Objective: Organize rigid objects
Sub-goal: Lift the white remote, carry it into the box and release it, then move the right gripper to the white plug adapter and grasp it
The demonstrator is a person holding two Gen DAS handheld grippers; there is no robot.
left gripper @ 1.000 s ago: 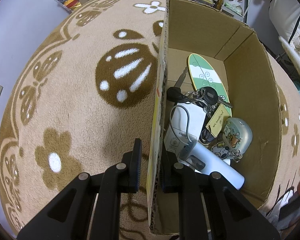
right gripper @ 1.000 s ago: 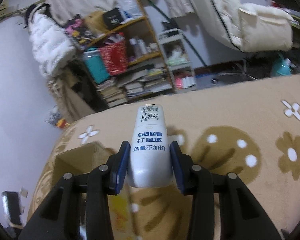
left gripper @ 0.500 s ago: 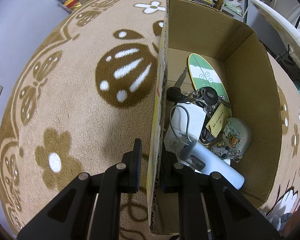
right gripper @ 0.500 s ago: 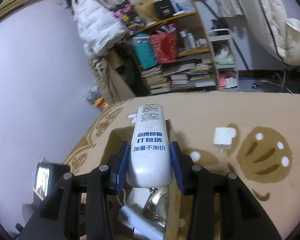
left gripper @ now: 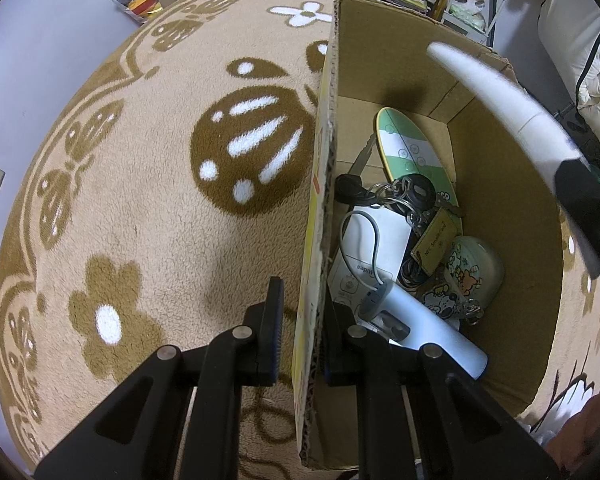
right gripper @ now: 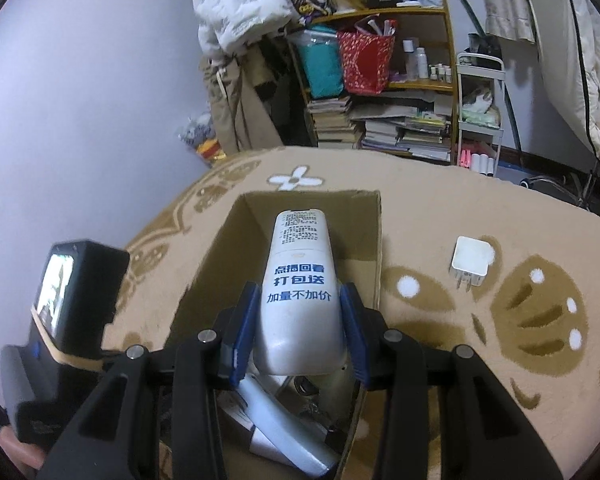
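My left gripper [left gripper: 304,332] is shut on the near side wall of the open cardboard box [left gripper: 500,208], one finger outside and one inside. My right gripper [right gripper: 300,320] is shut on a white remote control [right gripper: 300,272] with blue print. It holds the remote tilted downward over the box [right gripper: 236,248]. In the left wrist view that remote [left gripper: 496,92] reaches in from the upper right, blurred. Inside the box lie a green-and-white board [left gripper: 412,152], a bunch of keys [left gripper: 396,196], a flat white remote [left gripper: 384,236], a white cylinder device [left gripper: 432,332] and a cartoon-print pouch [left gripper: 472,268].
A white plug adapter [right gripper: 472,264] lies on the tan flower-patterned carpet [left gripper: 140,200] to the right of the box. The left tool's black housing [right gripper: 68,292] stands at the box's left side. Shelves of books and bags [right gripper: 380,92] line the far wall.
The right gripper has swung left with the white remote, from over the open carpet to above the box. The remote now shows in the left wrist view. The left gripper has stayed put.
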